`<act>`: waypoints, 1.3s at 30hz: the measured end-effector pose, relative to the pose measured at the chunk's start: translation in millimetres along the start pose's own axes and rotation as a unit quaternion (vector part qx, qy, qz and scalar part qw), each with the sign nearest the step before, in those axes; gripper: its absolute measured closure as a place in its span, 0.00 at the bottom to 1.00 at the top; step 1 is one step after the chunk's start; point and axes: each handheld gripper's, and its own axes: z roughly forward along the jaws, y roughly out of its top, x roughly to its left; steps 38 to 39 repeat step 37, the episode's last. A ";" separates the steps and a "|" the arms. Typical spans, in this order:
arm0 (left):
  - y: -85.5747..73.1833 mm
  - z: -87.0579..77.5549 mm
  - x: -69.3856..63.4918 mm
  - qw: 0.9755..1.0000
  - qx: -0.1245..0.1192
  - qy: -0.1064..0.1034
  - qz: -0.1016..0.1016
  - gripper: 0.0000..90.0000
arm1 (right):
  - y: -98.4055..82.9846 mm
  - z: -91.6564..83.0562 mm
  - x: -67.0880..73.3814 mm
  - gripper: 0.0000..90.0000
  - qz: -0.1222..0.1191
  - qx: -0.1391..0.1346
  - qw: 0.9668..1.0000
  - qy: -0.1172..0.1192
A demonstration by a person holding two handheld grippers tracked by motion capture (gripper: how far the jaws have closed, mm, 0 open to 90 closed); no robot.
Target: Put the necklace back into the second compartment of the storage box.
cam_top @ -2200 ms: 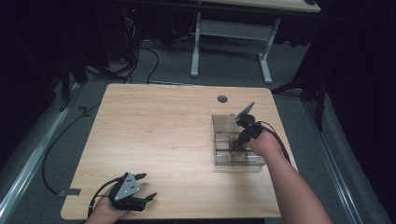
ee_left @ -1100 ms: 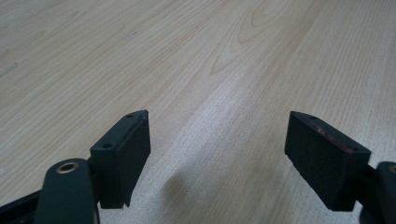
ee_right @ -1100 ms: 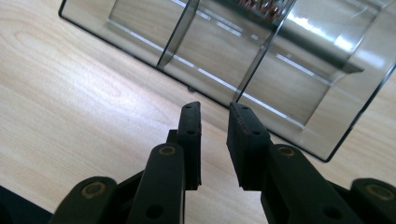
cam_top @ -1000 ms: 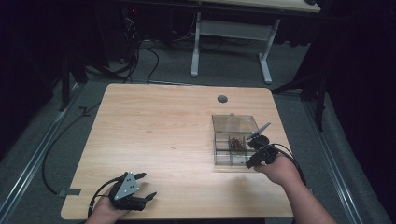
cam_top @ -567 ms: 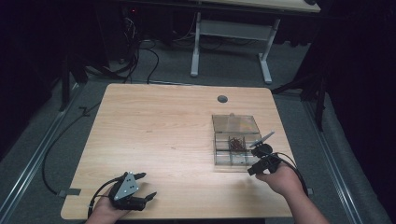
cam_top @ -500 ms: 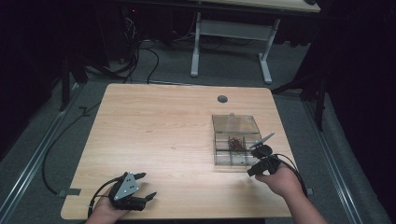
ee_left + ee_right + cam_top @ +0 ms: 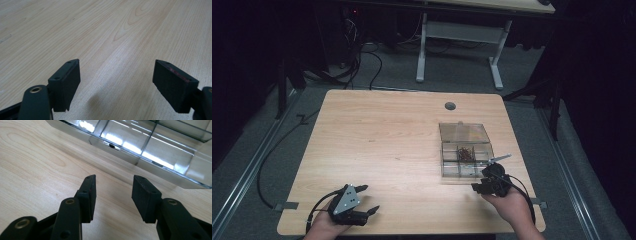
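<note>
- Here, the table point(image 7: 387, 145) is pale wood with a clear grain, rectangular with rounded corners, and a small dark round grommet point(image 7: 450, 106) sits near its far edge.
- A box point(image 7: 464, 150) of clear plastic stands on the right half of the table; it is rectangular, split by thin walls into compartments, with its long axis running from the near edge toward the far edge.
- One middle compartment holds a heap of small dark, thin pieces point(image 7: 465, 153); what they are is too small to tell.
- The right gripper point(image 7: 483, 184) is matte black, held in the right hand point(image 7: 510, 206), just beside the box's near right corner.
- In the right gripper view its jaws stand apart with nothing between them, and the box's glossy near wall point(image 7: 140, 157) lies just ahead of the tips, not touching.
- The left gripper point(image 7: 362, 207), black with a grey three-cornered plate on top, rests at the near left edge, well apart from the box.
- In the left gripper view its flat, block-shaped jaws are spread wide over bare wood, holding nothing.
</note>
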 end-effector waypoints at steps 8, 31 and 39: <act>-0.4 -0.7 0.5 1.000 -0.005 0.003 -0.004 0.25 | -28.7 10.5 7.4 0.56 -0.003 -0.118 0.993 0.009; -0.2 0.0 -0.2 1.000 -0.004 0.018 -0.007 0.24 | -70.1 27.4 8.4 0.52 0.024 -0.296 0.955 -0.025; 0.1 0.5 0.0 1.000 -0.002 0.018 -0.008 0.24 | -70.1 27.5 11.2 0.52 0.016 -0.295 0.955 -0.033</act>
